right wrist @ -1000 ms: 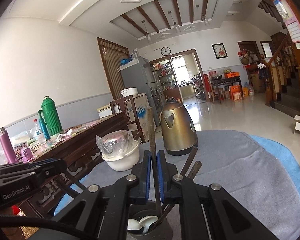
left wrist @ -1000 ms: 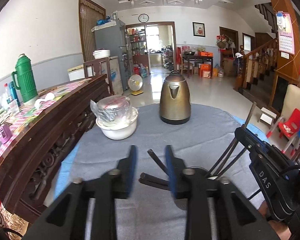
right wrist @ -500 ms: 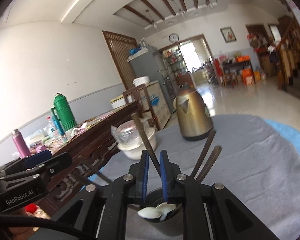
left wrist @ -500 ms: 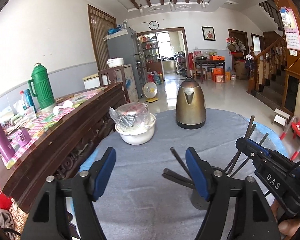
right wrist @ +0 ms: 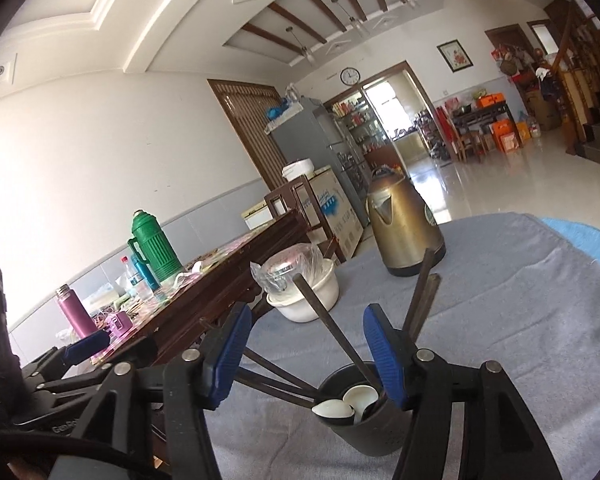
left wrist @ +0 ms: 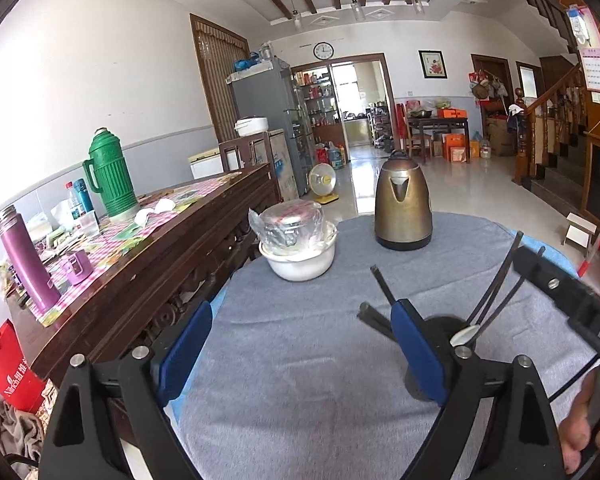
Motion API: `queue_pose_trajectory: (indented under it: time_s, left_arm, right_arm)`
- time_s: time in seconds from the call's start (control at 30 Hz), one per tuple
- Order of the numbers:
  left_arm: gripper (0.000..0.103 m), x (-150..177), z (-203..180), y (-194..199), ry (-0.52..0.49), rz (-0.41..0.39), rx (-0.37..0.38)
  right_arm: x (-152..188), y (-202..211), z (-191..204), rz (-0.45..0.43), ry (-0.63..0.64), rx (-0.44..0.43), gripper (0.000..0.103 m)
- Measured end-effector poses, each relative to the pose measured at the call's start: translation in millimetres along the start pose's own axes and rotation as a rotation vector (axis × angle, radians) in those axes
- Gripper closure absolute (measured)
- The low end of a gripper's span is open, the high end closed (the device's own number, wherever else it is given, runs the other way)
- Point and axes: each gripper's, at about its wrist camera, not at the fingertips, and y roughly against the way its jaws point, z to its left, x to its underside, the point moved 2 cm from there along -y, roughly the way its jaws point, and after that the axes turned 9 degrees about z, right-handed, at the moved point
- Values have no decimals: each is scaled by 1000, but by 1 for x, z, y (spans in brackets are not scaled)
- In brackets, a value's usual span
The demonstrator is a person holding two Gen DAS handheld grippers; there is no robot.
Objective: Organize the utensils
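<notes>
A black utensil holder [right wrist: 362, 414] stands on the grey cloth [right wrist: 500, 320]. It holds several dark chopsticks [right wrist: 328, 320] and white spoons [right wrist: 342, 402]. My right gripper [right wrist: 306, 350] is open just above and behind the holder, with nothing between its pads. In the left wrist view the holder [left wrist: 444, 330] is partly hidden behind the right blue pad, chopsticks [left wrist: 496, 292] leaning out of it. My left gripper [left wrist: 300, 350] is wide open and empty over the cloth, left of the holder.
A bronze kettle [left wrist: 402, 204] and a white bowl with a plastic-wrapped pot [left wrist: 298, 240] stand at the far side of the table. A dark wooden sideboard [left wrist: 148, 264] with a green thermos [left wrist: 110, 178] and a purple bottle [left wrist: 28, 260] runs along the left.
My right gripper has opened and let go of the chopstick, which now leans in the holder. My left gripper has opened wide and pulled back and up.
</notes>
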Motion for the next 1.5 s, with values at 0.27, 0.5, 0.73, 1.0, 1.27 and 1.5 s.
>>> queue_pose_trajectory:
  time_s: [0.27, 0.5, 0.73, 1.0, 1.27, 1.5]
  left_arm:
    - [6, 12, 3, 12, 10, 12, -12]
    - [5, 27, 5, 30, 18, 22, -16]
    - [5, 44, 3, 53, -7, 15, -60]
    - [4, 58, 8, 77, -15, 8, -52]
    - [4, 68, 19, 113, -25, -43, -54]
    - [4, 69, 41, 130, 7, -59, -79]
  right_arm:
    - [7, 32, 10, 19, 64, 80, 40]
    - [22, 47, 12, 96, 69, 149, 40]
    - [36, 64, 22, 122, 89, 193, 40]
    - [45, 96, 46, 131, 143, 272, 40]
    - [43, 139, 71, 106, 165, 299, 37]
    - [37, 163, 89, 79, 198, 319, 36]
